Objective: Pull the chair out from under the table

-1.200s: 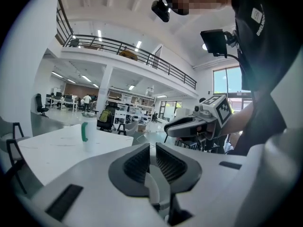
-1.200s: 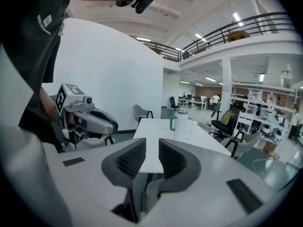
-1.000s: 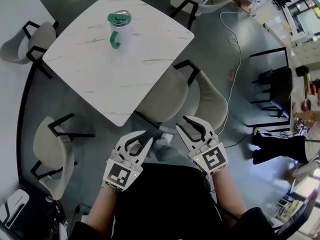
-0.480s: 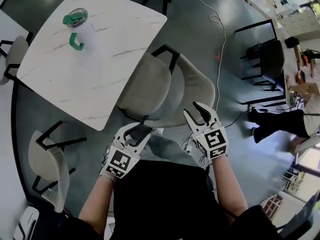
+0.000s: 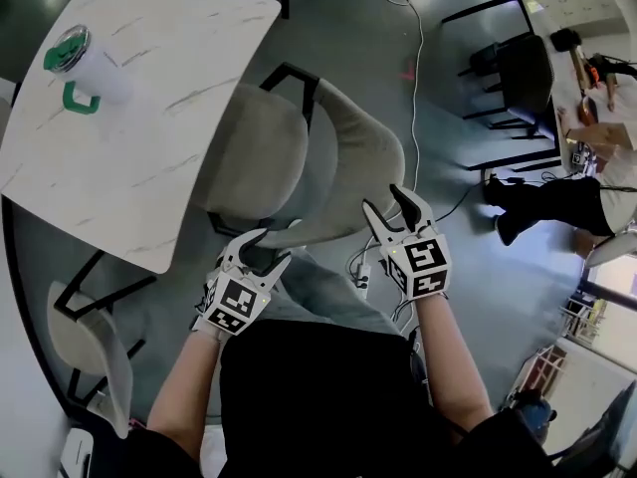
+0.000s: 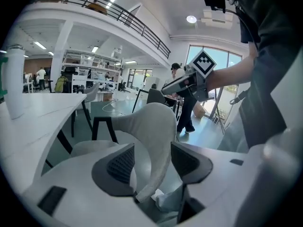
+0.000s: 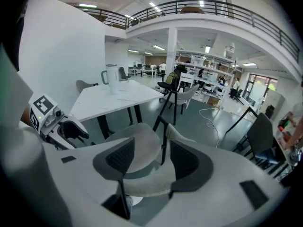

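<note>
L tongs (image 5: 259, 250) open, jaws just been widening; chair (image 5: 299, 157) back rim betw. them, pads not pressing. R tongs (image 5: 381, 200) likewise opening, rim by its tips, contact unclear. Seat front meets worktop (image 5: 149, 98) ahead.

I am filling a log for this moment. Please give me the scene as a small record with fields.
chair: close against the table, backrest toward the person
on table: tumbler with green lid
left gripper: open, jaws just opening, backrest end between them, not clamped
right gripper: open, jaws just opening, at backrest rim, not clamped
</note>
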Demonstrator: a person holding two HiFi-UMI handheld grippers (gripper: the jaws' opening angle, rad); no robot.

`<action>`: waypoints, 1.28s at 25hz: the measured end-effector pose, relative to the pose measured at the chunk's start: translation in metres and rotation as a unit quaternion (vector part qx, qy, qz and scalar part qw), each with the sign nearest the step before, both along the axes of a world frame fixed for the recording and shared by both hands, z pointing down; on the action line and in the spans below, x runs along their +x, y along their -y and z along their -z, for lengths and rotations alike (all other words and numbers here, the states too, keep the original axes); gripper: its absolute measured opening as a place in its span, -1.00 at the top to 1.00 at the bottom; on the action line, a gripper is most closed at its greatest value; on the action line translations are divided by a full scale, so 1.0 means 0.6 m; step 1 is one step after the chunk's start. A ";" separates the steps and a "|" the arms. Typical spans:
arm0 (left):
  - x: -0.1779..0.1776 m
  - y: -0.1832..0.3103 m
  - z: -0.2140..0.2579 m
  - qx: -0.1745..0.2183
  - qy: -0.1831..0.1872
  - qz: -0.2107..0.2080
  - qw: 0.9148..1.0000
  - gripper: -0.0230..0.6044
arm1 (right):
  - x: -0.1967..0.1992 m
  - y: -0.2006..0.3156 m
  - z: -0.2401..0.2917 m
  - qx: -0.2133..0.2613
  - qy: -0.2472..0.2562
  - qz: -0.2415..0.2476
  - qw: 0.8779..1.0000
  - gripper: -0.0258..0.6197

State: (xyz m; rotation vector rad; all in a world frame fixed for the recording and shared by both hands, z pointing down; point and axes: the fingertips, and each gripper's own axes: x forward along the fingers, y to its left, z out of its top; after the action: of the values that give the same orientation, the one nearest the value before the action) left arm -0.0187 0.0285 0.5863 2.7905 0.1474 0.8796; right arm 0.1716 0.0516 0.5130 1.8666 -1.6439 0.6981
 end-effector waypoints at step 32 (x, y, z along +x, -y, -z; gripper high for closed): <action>0.123 -0.102 -0.199 -0.021 0.064 -0.136 0.988 0.02 | 0.167 -0.016 -0.174 -0.032 0.160 -0.192 0.968 -0.04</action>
State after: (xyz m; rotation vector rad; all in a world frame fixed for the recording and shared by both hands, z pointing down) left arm 0.0552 0.0898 0.7057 2.7051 0.5304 1.0993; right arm 0.2719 0.0612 0.6175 2.1352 -1.4281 1.2568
